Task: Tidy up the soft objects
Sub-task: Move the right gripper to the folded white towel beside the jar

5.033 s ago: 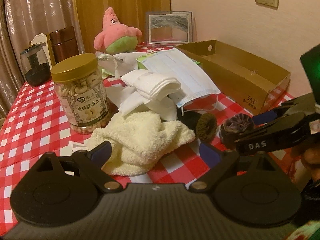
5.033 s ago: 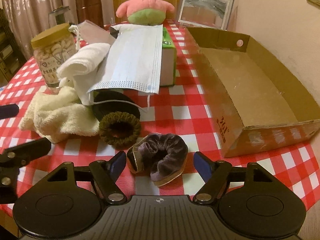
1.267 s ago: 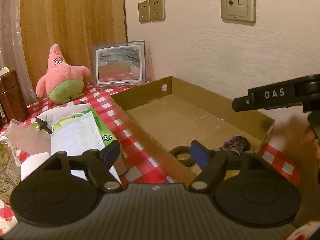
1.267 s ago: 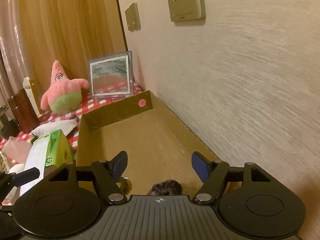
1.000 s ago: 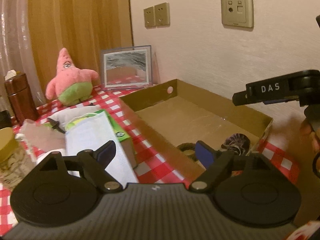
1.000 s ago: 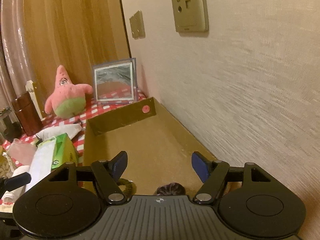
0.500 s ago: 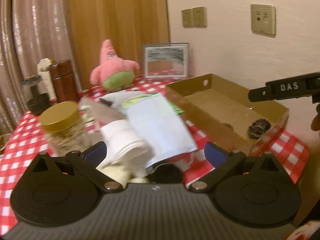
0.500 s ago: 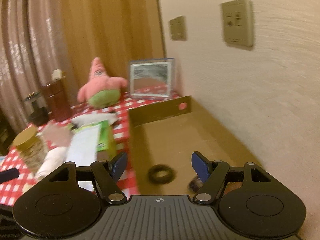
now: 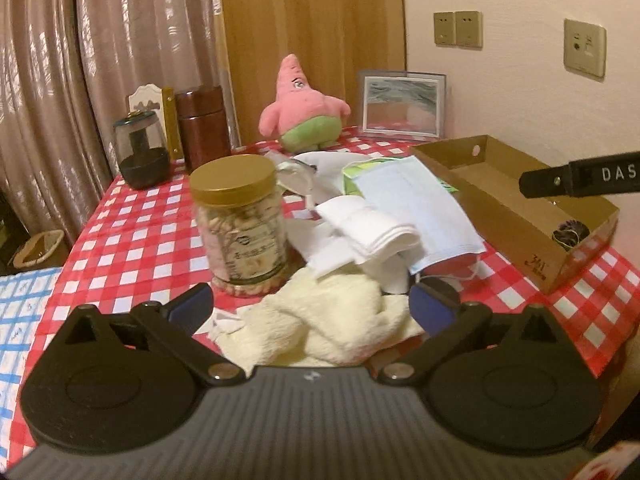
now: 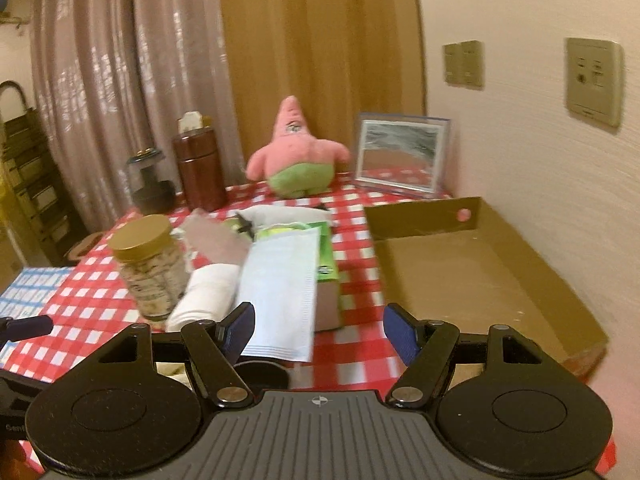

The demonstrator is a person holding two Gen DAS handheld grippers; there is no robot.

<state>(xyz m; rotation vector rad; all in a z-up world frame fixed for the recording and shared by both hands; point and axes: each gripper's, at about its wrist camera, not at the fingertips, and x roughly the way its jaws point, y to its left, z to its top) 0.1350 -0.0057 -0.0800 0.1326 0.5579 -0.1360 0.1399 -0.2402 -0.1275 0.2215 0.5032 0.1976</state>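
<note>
The checked table carries a nut jar, cream towel, cardboard box — and a pink plush.

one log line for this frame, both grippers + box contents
left gripper: open, empty, over cream towel | right gripper: open, empty | cardboard box: dark scrunchie inside

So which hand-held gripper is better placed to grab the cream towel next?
Left, probably. The left hand-held gripper is open with the cream towel lying right between its fingers. The right hand-held gripper is open over the face mask and bare tablecloth.
</note>
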